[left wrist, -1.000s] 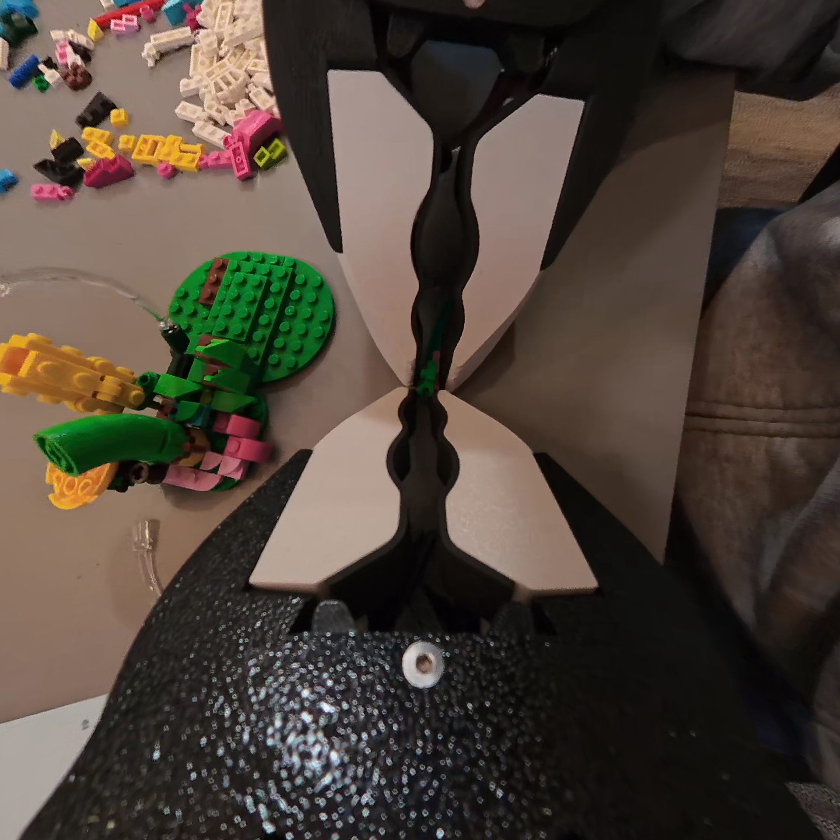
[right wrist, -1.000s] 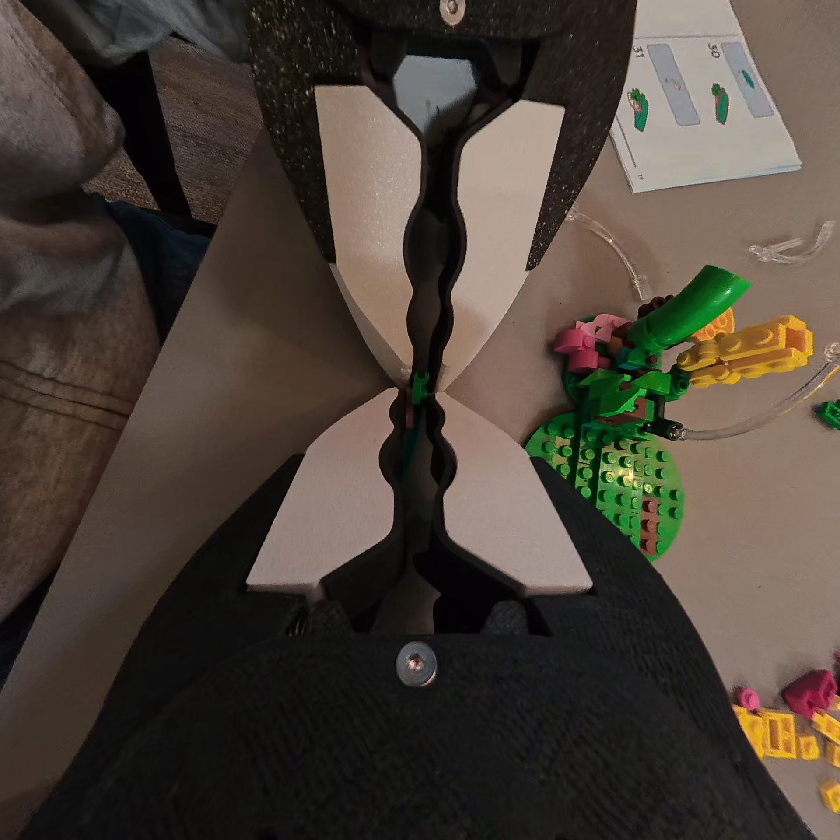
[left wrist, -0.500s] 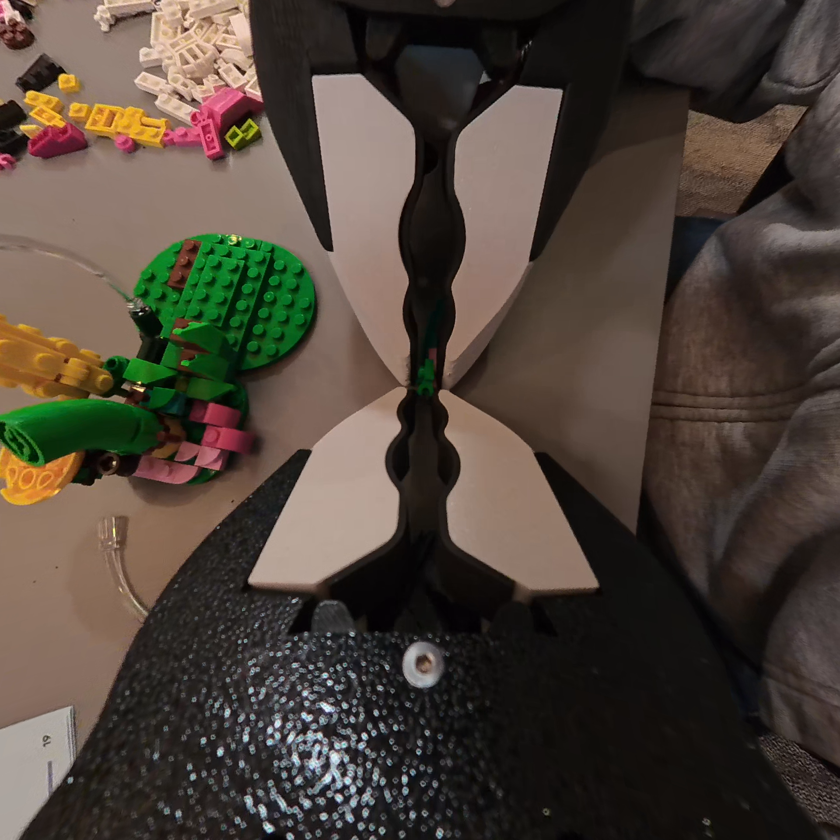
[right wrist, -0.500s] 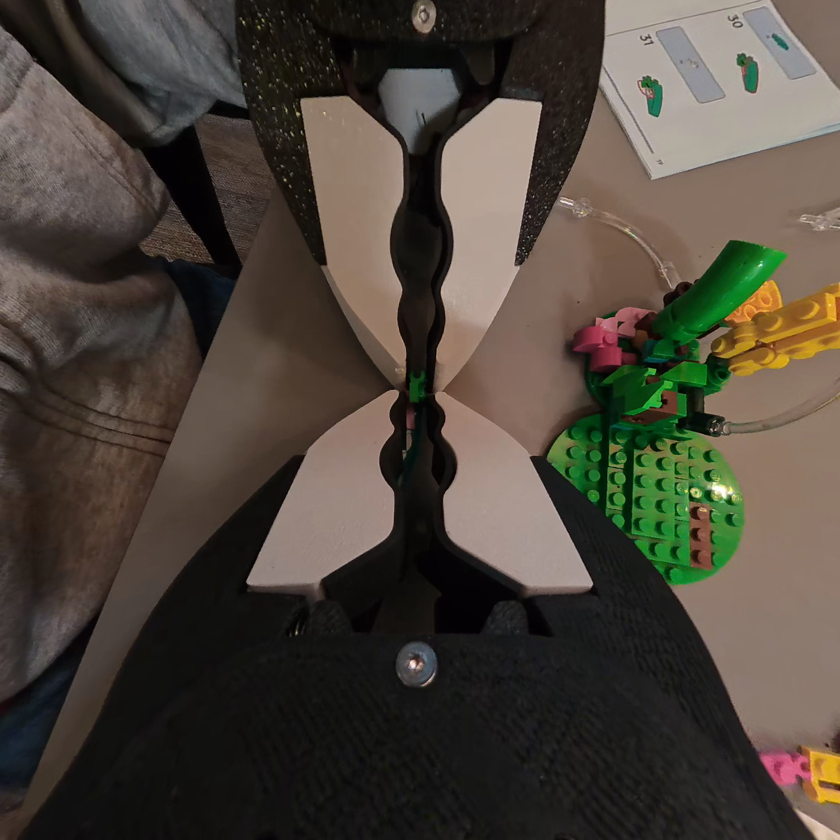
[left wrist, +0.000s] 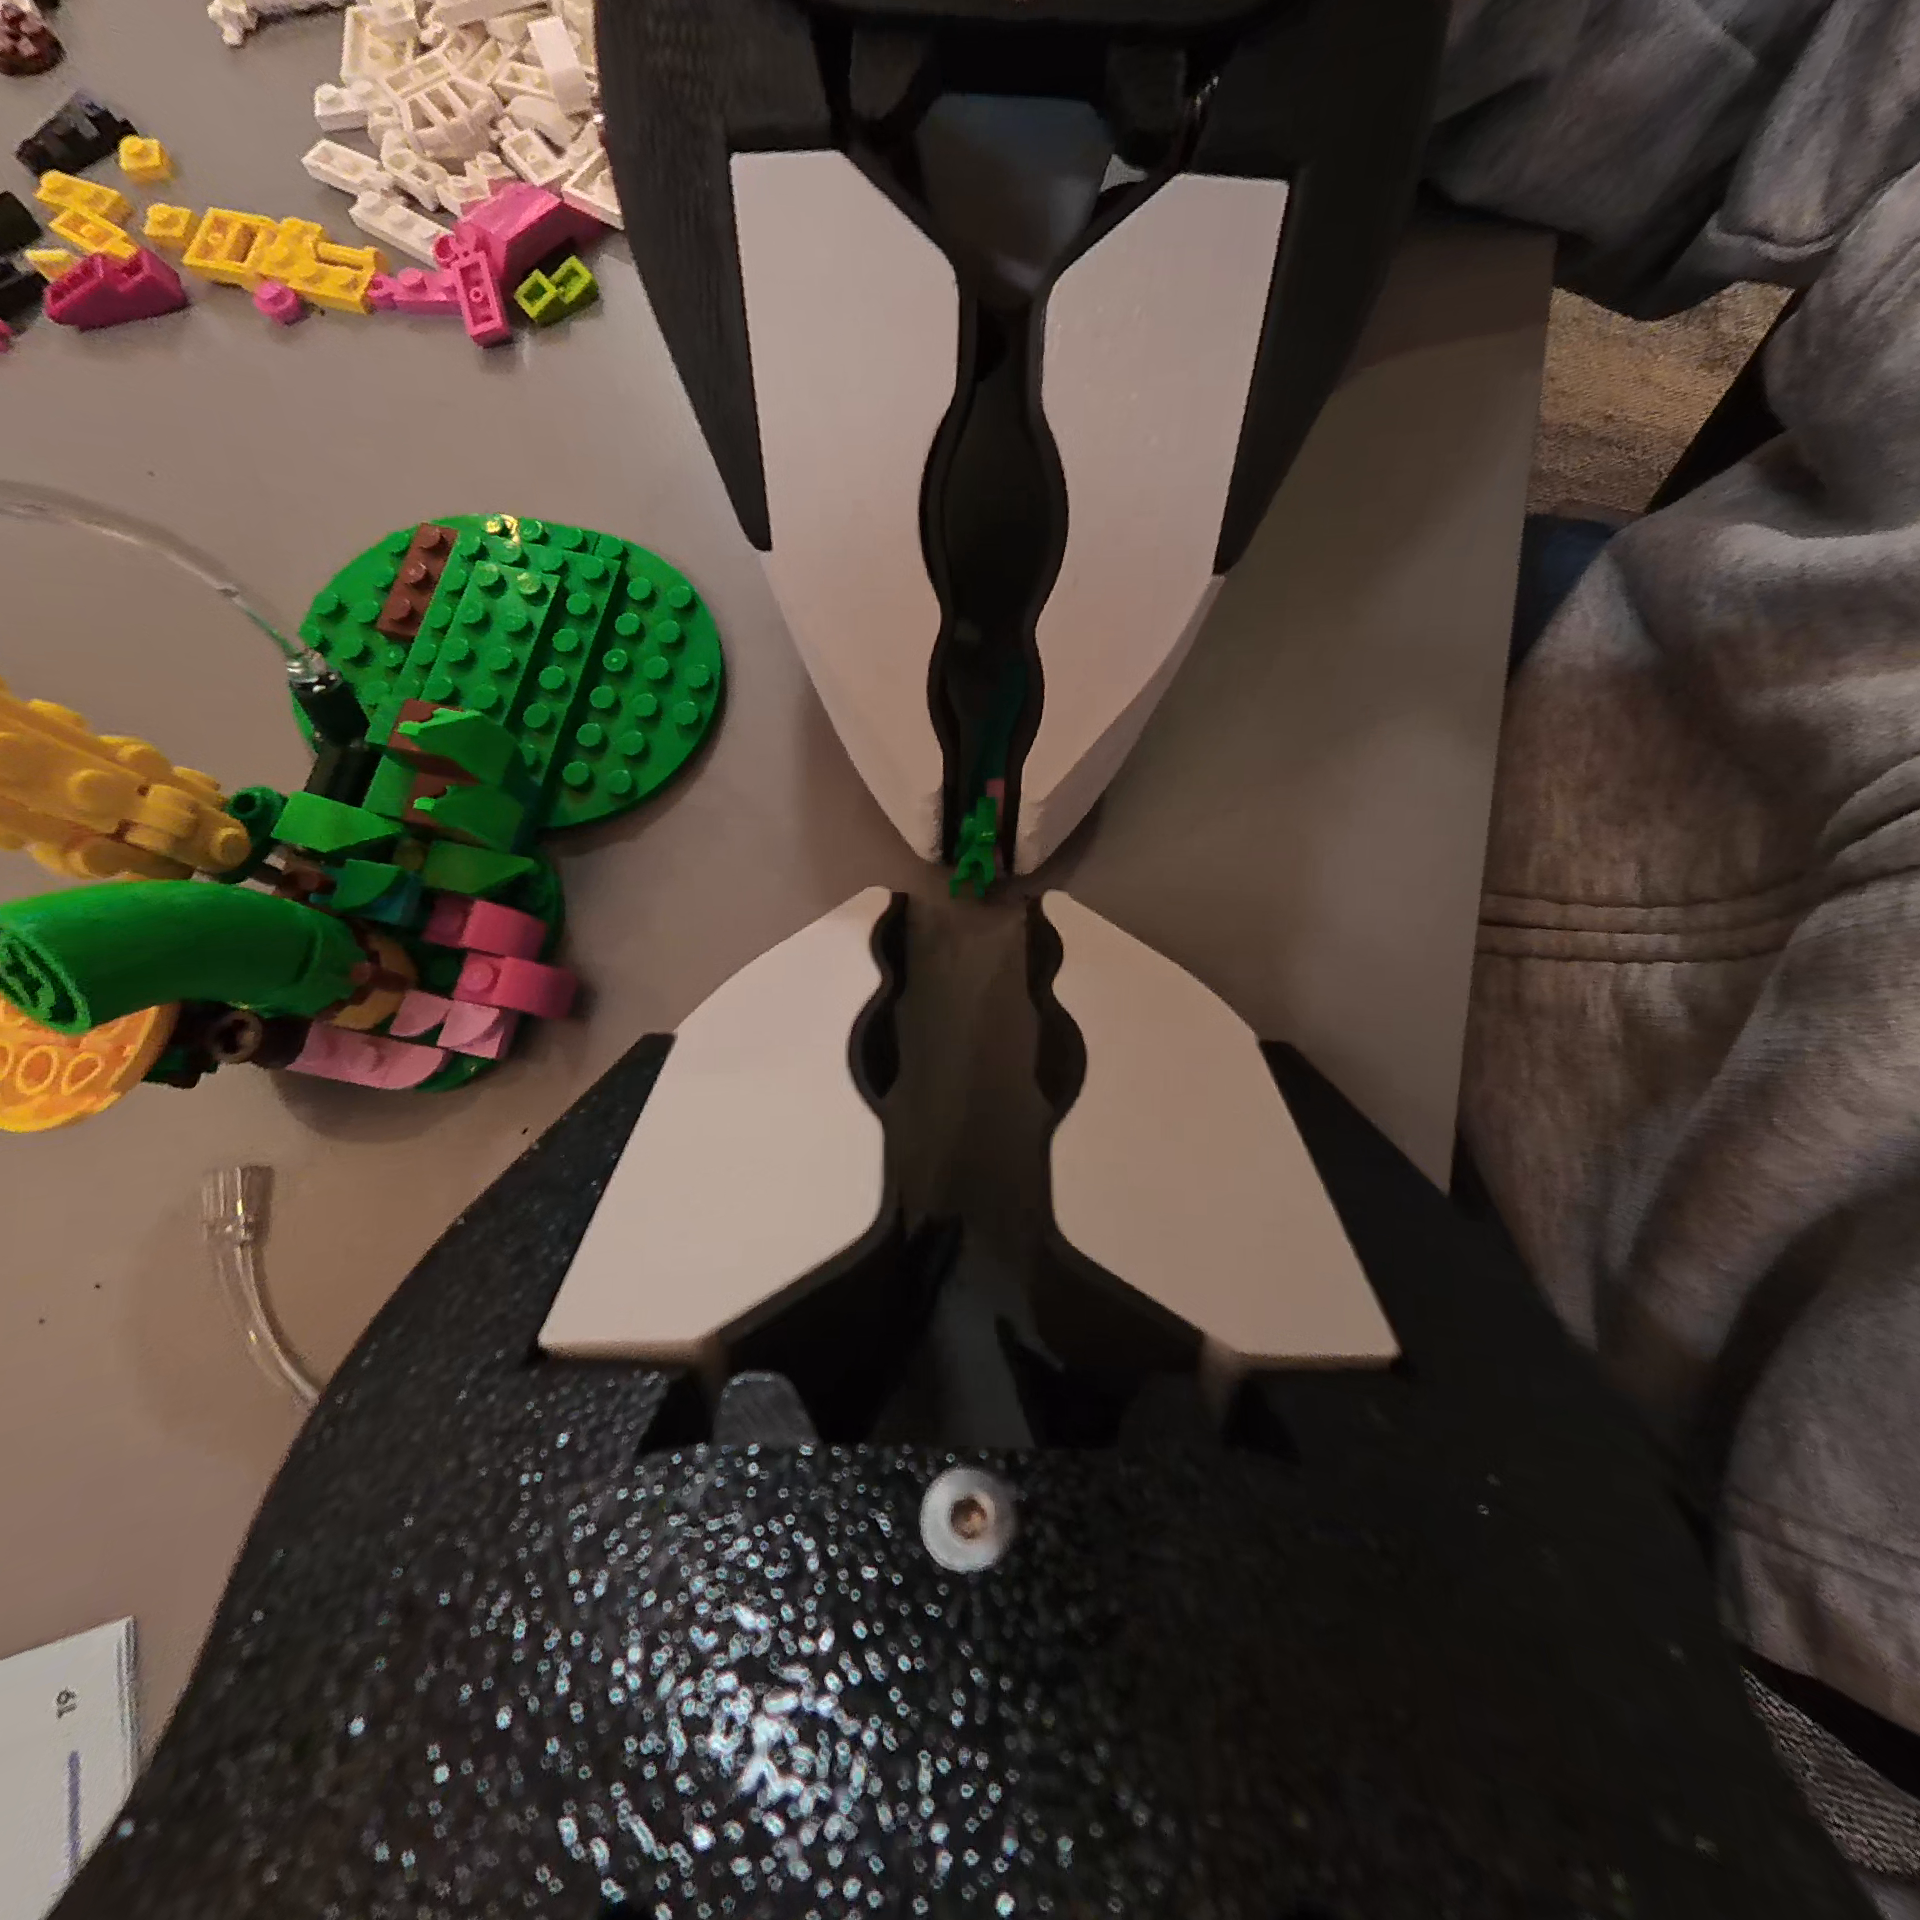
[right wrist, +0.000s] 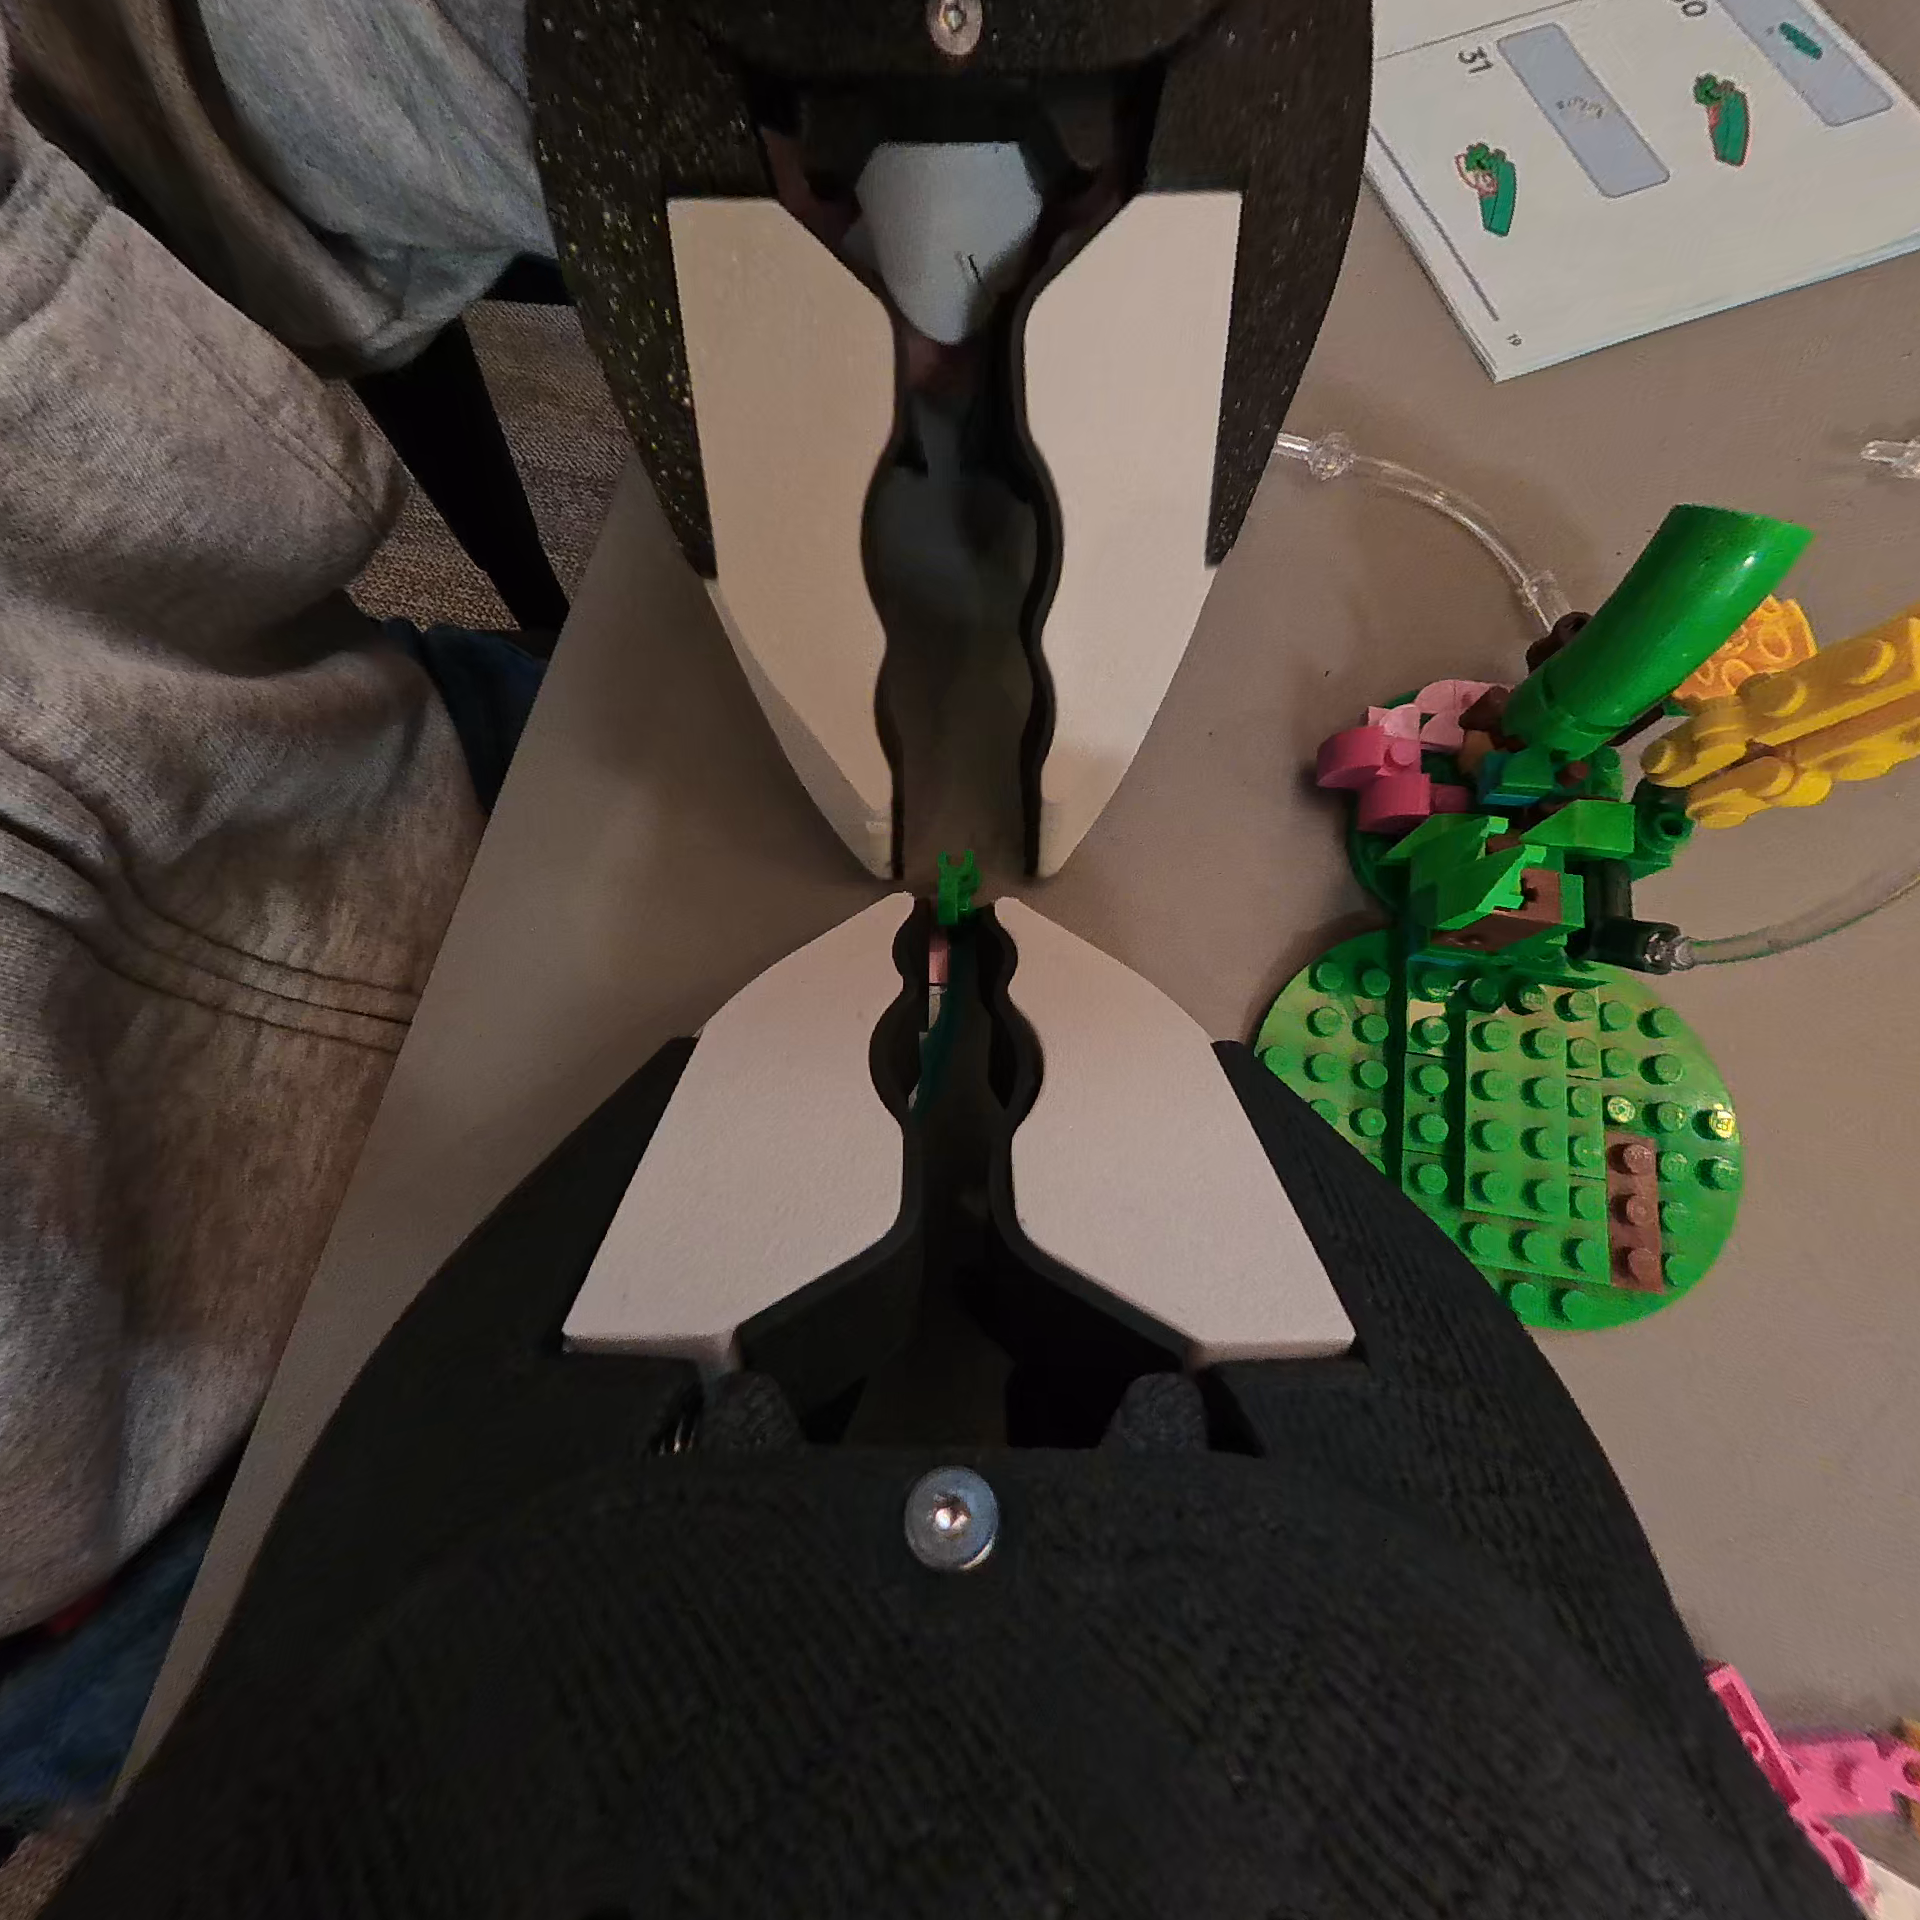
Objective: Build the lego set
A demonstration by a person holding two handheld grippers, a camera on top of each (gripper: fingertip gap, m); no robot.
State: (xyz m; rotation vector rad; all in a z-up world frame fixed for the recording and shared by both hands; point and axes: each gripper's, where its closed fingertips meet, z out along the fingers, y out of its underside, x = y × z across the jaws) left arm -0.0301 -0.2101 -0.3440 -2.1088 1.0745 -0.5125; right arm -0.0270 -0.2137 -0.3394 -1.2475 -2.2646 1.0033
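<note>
The two grippers meet tip to tip above the grey table. My right gripper [right wrist: 954, 914] is shut on a small green stem piece [right wrist: 956, 883] with a pink bit behind it. The piece's clip end sticks out past the right fingertips. In the left wrist view, the right gripper [left wrist: 980, 847] comes down from the top with the same piece [left wrist: 977, 831]. My left gripper [left wrist: 966, 914] is open, its pads apart and clear of the piece. The left gripper [right wrist: 964, 862] also shows open in the right wrist view. The flower build on a round green plate [left wrist: 582, 665] lies to the side and also shows in the right wrist view [right wrist: 1507, 1132].
Loose white bricks [left wrist: 447, 94] and yellow and pink bricks [left wrist: 260, 249] lie at the back. An instruction booklet [right wrist: 1662, 156] and clear tubes [left wrist: 249, 1278] lie on the table. A person's grey clothing [left wrist: 1714, 831] is past the table edge. Only a small space, under 4 cm, lies between the two pairs of fingers.
Both grippers were shut on the green piece. My left gripper has opened and let go of it. The piece stays in the right gripper.
</note>
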